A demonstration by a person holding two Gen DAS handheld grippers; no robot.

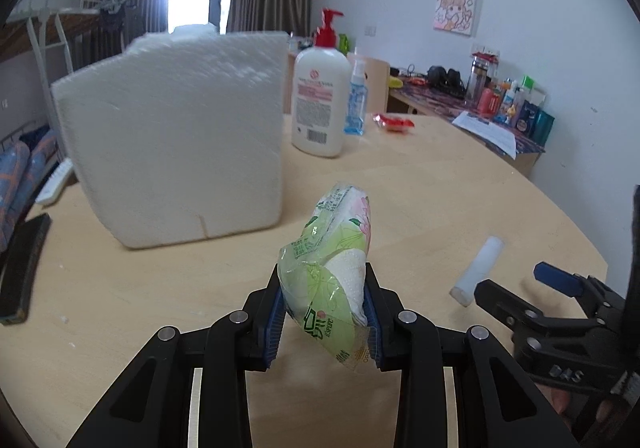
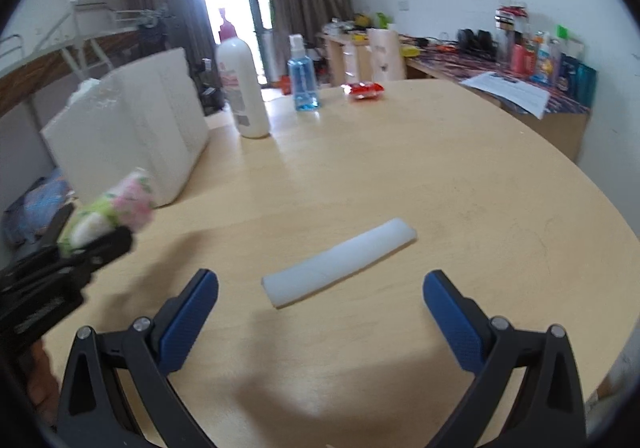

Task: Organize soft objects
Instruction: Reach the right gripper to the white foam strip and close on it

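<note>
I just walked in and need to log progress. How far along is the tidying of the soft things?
Nothing looks put away yet. In hand: the left hand-held gripper is shut on the tissue pack, lifted near the white foam box. Left: the white foam strip lies on the table before the open right hand-held gripper.

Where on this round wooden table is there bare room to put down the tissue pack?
Bare wood runs from the white foam strip back to the red snack packet, and right to the table's edge. Another patch lies between the left gripper, shut on the green tissue pack, and the white foam box. Crowded: the lotion bottle and blue spray bottle.
</note>
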